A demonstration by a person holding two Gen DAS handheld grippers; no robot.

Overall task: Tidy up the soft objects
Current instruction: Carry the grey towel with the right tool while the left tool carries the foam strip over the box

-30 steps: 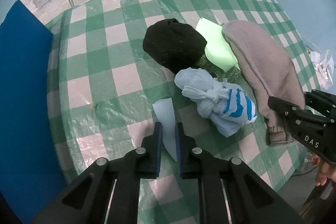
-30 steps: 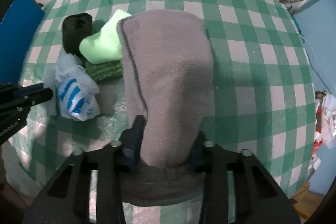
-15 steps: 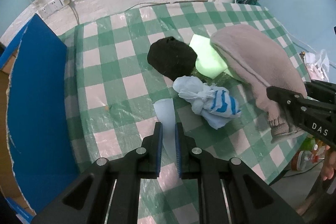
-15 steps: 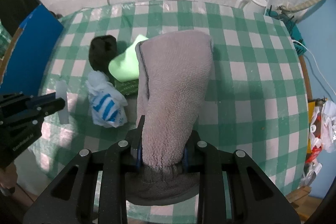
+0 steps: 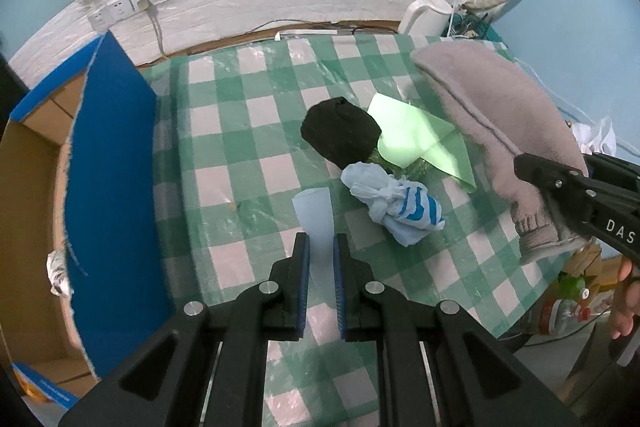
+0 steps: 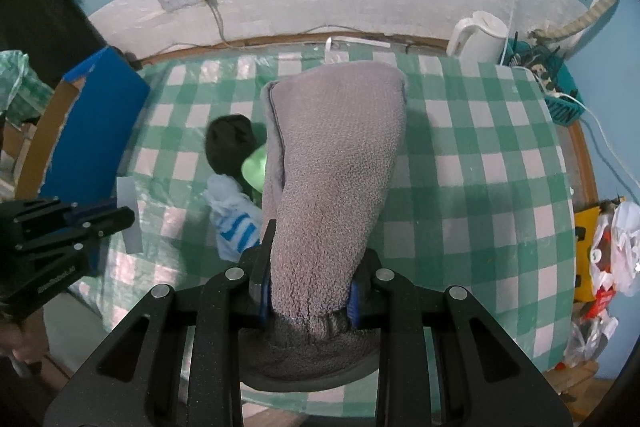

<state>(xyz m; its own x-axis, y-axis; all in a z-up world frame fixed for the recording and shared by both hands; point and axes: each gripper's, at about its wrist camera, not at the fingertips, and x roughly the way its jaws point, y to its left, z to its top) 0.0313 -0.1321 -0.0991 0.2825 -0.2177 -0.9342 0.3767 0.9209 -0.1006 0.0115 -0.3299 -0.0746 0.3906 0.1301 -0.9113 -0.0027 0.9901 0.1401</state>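
My left gripper (image 5: 320, 247) is shut on a thin pale blue sheet (image 5: 314, 211) and holds it above the checked table (image 5: 248, 131). My right gripper (image 6: 308, 267) is shut on a grey fleece sock (image 6: 332, 155), which hangs off the table; the same sock (image 5: 496, 107) shows at the right of the left wrist view. On the table lie a black soft lump (image 5: 340, 135), a light green folded cloth (image 5: 416, 143) and a white-and-blue knotted bundle (image 5: 396, 203). From the right wrist camera the black lump (image 6: 230, 143) and the bundle (image 6: 234, 219) sit left of the sock.
An open cardboard box with a blue flap (image 5: 108, 179) stands at the table's left edge. A white kettle (image 6: 480, 39) and a teal basket of cables (image 6: 560, 103) sit at the back right. Plastic bags (image 6: 612, 251) lie beyond the right edge.
Both grippers have risen with their loads: the blue sheet and the grey sock now hang higher, and the table and objects look smaller and farther below.
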